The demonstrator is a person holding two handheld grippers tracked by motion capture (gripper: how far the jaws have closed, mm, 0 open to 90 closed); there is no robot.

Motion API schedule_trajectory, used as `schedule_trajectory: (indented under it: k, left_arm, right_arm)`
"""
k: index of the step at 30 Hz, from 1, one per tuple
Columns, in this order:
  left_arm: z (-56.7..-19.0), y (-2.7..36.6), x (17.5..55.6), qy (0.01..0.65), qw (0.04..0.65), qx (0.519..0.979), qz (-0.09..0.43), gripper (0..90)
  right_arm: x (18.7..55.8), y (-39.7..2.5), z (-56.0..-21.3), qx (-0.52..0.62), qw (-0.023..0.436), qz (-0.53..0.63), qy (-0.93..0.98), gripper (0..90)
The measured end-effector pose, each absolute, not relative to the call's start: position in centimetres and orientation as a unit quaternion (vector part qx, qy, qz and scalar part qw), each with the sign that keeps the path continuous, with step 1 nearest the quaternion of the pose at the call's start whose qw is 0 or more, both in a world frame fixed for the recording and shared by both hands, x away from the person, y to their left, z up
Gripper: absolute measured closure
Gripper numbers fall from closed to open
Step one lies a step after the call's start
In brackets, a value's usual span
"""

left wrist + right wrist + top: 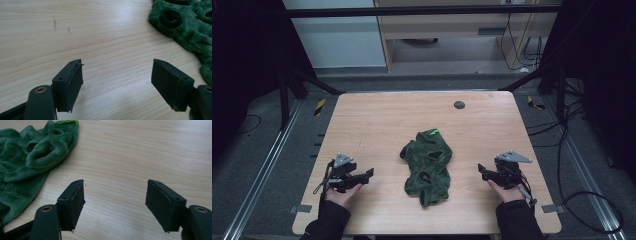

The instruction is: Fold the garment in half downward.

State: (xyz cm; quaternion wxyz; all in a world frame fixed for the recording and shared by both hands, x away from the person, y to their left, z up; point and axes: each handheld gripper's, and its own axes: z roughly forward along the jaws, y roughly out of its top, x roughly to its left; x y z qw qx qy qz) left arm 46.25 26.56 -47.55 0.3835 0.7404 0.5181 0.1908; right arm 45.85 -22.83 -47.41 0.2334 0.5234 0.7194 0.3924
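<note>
While one crumpled green cloth [428, 165] lies a little toward the near edge from the middle of the wooden table [377, 120], two grippers wait on either side of it, both apart from the fabric. One left gripper [364, 176] sits toward the near left corner, held in the person's left hand [341, 194], its jaws spread with bare wood between them. One right gripper [482, 170] sits toward the near right corner in the right hand [508, 192], its jaws likewise spread and gripping nothing. From the left gripper view, the cloth [190, 27] lies beyond and to one side of the jaws, with bare table showing between. From the right gripper view, the cloth [30, 162] reaches close beside one jaw, and a single bright green tag [67, 122] shows at its far end. One small dark round disc [459, 104] sits near the table's far edge.
</note>
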Motion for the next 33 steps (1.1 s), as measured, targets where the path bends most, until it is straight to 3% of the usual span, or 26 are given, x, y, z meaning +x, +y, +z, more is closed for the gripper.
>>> schedule_trajectory:
  k: [33]
  left_arm:
    - [-43.3, 24.3, 48.6, 0.477, 0.422, 0.748, 0.185, 30.0]
  right_arm:
    - [48.0, -19.5, -43.1, 0.482, 0.223, 0.430, 0.730, 40.0]
